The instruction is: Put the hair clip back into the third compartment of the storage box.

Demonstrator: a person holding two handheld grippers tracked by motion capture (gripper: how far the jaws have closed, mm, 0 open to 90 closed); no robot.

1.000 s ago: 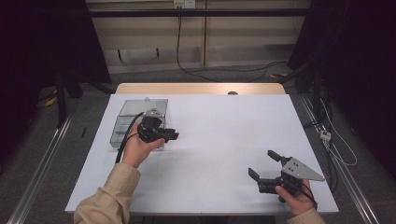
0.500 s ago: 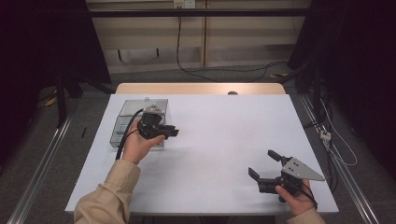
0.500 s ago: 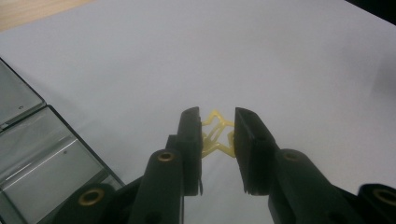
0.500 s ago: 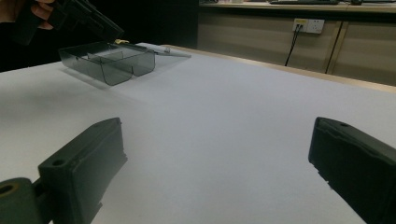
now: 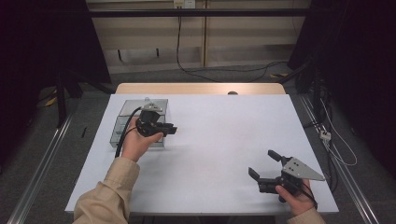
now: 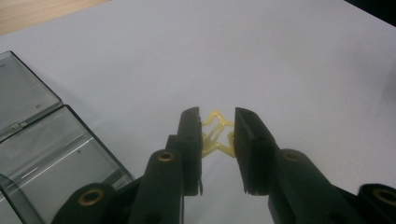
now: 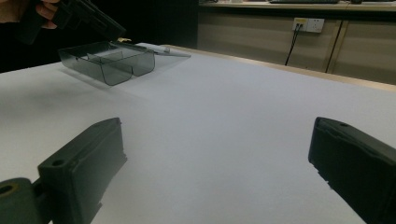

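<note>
Left gripper view: thin yellow clip (image 6: pixel 217 135) pinched by left hand-held gripper (image 6: pixel 215 140), box (image 6: pixel 51 140) at 9 o'clock. Judged light, springy, slippery; best held across flat middle. Right hand-held gripper (image 5: pixel 264 164) released.

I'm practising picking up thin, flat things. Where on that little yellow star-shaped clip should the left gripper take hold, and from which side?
Probably across its middle, coming from above. The yellow clip looks thin, openwork and flat against the white table, so its points give little to pinch. The left gripper already has a jaw on either side of its centre; whether they touch it is unclear.
</note>
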